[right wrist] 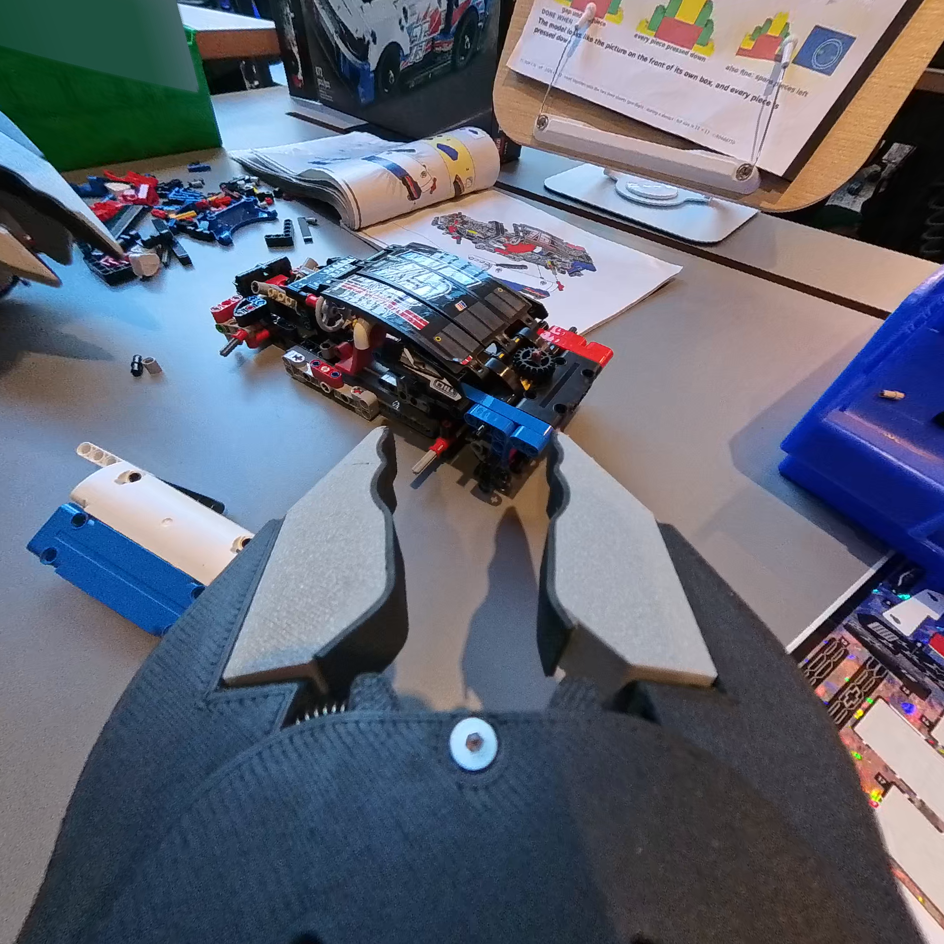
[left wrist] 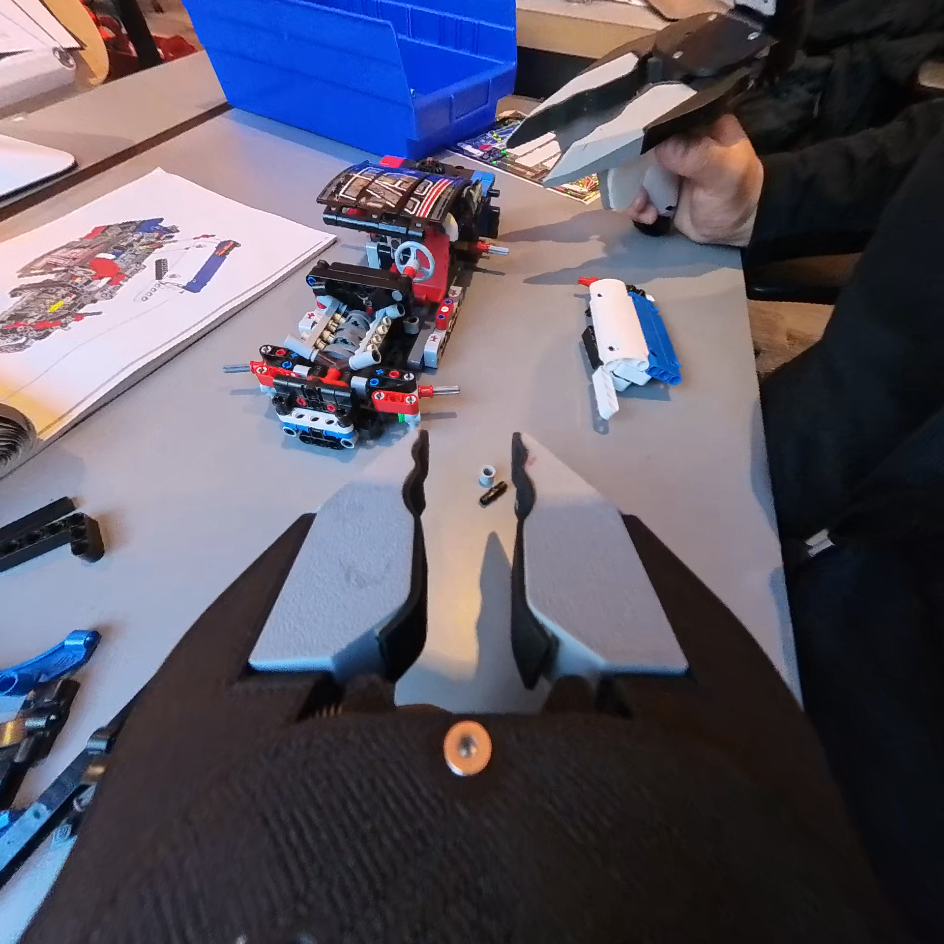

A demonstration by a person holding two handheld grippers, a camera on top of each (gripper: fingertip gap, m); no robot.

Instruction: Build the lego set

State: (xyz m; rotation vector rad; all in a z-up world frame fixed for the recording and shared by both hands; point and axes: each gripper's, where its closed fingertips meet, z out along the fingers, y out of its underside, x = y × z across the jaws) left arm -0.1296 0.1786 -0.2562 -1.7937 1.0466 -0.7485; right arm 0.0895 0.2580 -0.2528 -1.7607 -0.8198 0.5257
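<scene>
A partly built lego car (left wrist: 380,306) with a black stickered roof, red seat and grey engine stands mid-table; it also shows in the right wrist view (right wrist: 408,347). My left gripper (left wrist: 467,449) is open and empty just in front of the car's nose, with a small grey bush (left wrist: 488,475) and a black pin (left wrist: 493,494) lying between its fingers. My right gripper (right wrist: 467,449) is open and empty, right behind the car's blue rear corner. A white and blue panel sub-assembly (left wrist: 628,337) lies right of the car, and shows in the right wrist view (right wrist: 138,531).
An open instruction booklet (left wrist: 148,286) lies left of the car. A blue bin (left wrist: 357,66) stands behind it. A sticker sheet (right wrist: 883,684) lies at the right. Loose pieces (right wrist: 173,209) are piled at the far left, with a black beam (left wrist: 51,534) and blue parts (left wrist: 46,664) nearby.
</scene>
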